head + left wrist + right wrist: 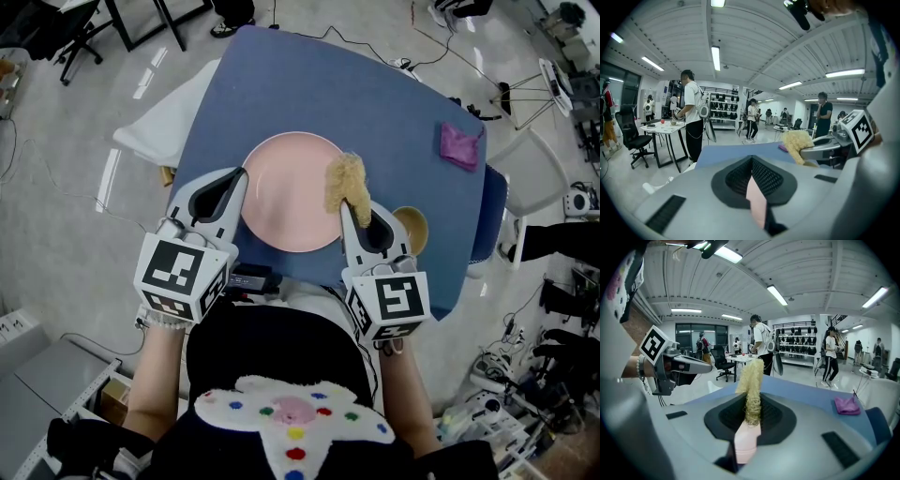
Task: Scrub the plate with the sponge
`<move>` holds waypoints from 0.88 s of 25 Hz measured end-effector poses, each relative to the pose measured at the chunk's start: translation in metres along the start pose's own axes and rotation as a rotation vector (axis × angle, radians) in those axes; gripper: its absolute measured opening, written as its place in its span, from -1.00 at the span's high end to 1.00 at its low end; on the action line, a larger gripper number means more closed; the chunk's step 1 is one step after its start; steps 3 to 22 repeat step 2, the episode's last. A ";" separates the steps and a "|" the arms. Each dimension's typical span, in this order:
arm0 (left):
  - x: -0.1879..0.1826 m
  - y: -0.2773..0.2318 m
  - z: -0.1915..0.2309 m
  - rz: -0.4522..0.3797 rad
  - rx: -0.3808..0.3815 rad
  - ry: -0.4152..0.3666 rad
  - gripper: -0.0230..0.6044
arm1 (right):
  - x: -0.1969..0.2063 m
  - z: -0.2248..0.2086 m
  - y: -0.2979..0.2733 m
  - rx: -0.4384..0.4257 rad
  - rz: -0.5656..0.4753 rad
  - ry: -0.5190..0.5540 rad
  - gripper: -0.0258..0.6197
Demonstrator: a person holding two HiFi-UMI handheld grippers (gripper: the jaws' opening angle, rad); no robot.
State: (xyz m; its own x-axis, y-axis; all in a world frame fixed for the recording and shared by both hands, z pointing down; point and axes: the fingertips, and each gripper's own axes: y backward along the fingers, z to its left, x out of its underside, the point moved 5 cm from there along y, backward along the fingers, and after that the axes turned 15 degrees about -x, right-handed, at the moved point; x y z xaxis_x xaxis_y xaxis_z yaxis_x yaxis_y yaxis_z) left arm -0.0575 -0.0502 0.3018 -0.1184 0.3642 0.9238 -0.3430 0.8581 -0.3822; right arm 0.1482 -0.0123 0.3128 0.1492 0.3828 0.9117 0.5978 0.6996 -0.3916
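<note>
On the tabletop (281, 84), left tool (240, 176) clamps the plate (286, 192) by its rim; right tool (345, 208) grips the sponge (345, 178) at the plate's right edge.

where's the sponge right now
Head view, right of centre: the sponge is pinched in the right claw, at the right rim of the pink plate.
</note>
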 end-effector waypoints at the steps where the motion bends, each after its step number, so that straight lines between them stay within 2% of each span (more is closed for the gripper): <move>1: 0.000 0.000 0.000 0.000 0.000 0.000 0.89 | 0.000 0.000 0.000 0.000 0.000 0.001 0.75; 22: 0.000 0.001 0.000 0.000 0.000 0.000 0.89 | 0.000 0.000 0.000 0.000 -0.001 0.001 0.75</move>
